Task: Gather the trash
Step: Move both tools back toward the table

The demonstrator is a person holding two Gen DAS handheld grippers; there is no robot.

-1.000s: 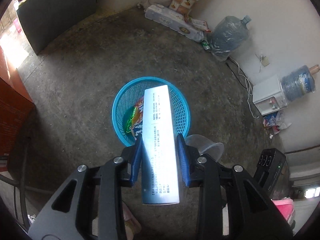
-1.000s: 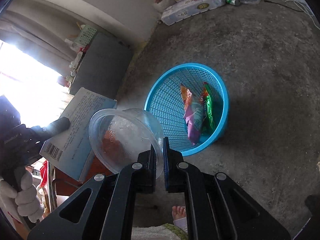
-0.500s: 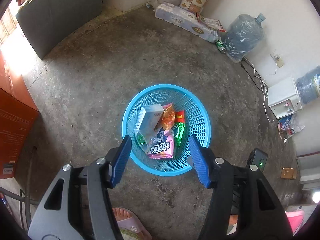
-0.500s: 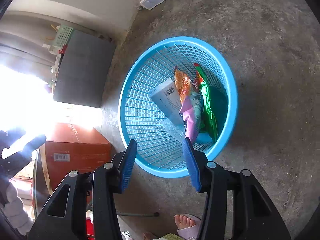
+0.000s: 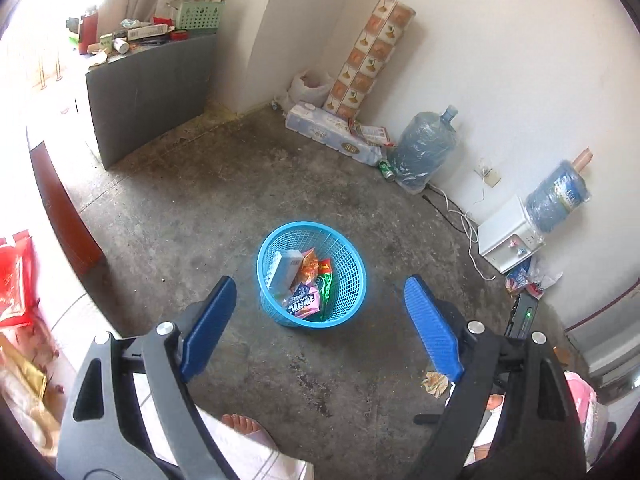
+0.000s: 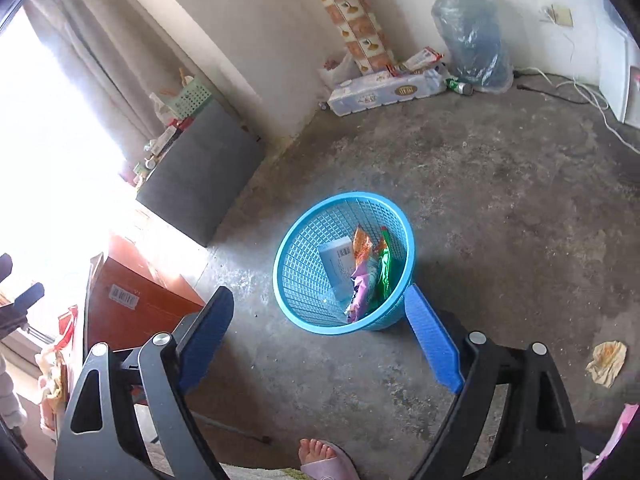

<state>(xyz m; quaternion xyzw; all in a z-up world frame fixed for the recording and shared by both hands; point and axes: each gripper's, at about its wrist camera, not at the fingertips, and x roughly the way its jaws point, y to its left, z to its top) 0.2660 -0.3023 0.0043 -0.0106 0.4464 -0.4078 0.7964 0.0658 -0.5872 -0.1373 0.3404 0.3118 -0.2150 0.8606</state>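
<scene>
Having just spread wide, the left tool [image 5: 320, 320] and right tool [image 6: 320, 328] hang empty above the blue basket [image 5: 276, 240] holding a box [image 5: 286, 268] and wrappers [image 5: 306, 300]. Only the right view shows the crumpled paper [image 6: 606, 361] clearly, on the floor [image 6: 500, 200].

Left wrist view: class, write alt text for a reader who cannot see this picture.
A blue mesh basket stands on a concrete floor, holding a white box and snack wrappers. The left gripper frames it, jaws wide open and empty. A crumpled wrapper lies on the floor nearby.
</scene>
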